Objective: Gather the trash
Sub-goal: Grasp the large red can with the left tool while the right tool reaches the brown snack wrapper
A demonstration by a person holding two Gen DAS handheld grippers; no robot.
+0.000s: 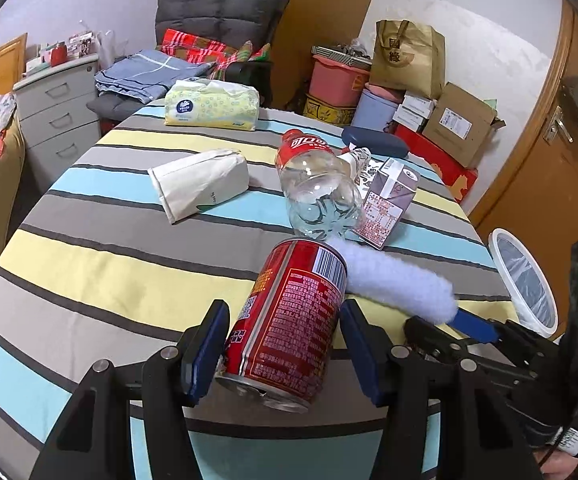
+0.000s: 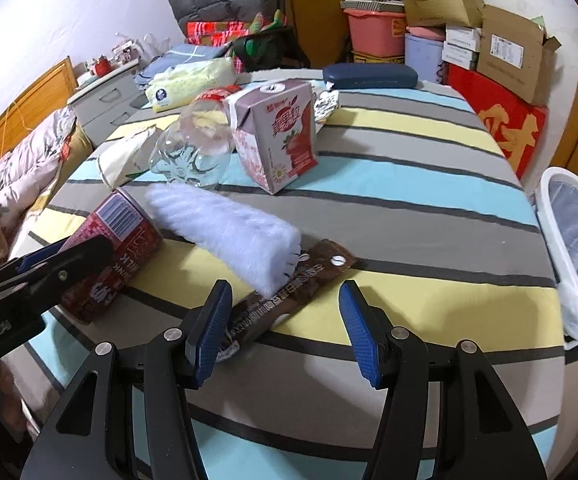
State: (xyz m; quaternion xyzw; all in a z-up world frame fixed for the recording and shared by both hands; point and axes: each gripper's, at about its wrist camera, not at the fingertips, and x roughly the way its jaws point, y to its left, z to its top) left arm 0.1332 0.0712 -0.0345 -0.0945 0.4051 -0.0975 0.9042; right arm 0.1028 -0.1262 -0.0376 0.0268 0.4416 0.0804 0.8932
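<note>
Red can [image 1: 293, 320] tilted, base pointing away.

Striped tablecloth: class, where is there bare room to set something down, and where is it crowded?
Bare: the right side, between the milk carton, the brown wrapper and the bin; also the near left, bounded by the white paper bag and red can. Crowded: the middle, around the bottle and duster.
</note>
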